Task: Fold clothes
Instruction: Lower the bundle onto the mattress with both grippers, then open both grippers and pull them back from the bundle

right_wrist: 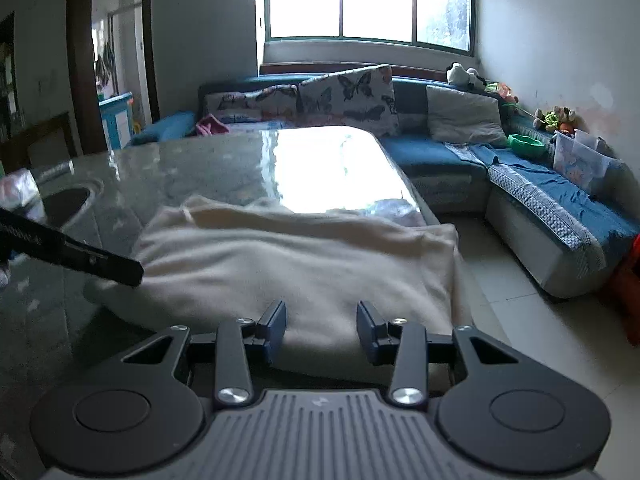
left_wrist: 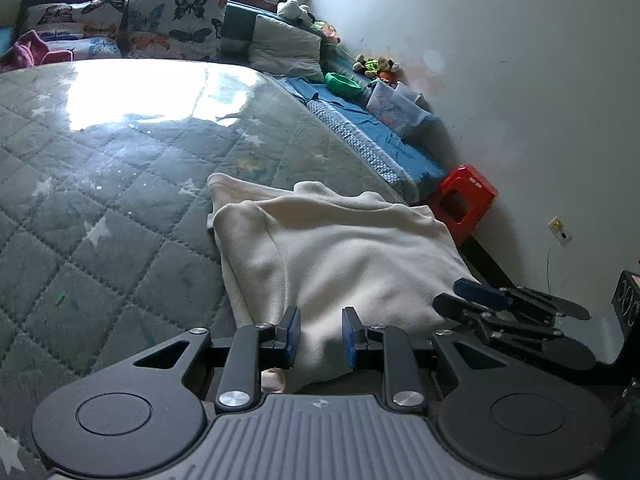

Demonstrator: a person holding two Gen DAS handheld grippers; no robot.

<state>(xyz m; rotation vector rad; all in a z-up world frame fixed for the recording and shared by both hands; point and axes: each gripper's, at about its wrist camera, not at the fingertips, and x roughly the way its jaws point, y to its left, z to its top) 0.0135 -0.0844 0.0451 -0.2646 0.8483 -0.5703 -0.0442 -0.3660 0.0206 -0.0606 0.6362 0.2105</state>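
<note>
A cream fleece garment [left_wrist: 340,256] is laid folded and slightly rumpled on the quilted table. Its near edge is seen just ahead of both claws.

My left gripper [left_wrist: 320,338] covers the cream garment's [left_wrist: 340,256] near hem. In the right wrist view the garment is motion-blurred, and the picture's left edge crops my left gripper.
</note>
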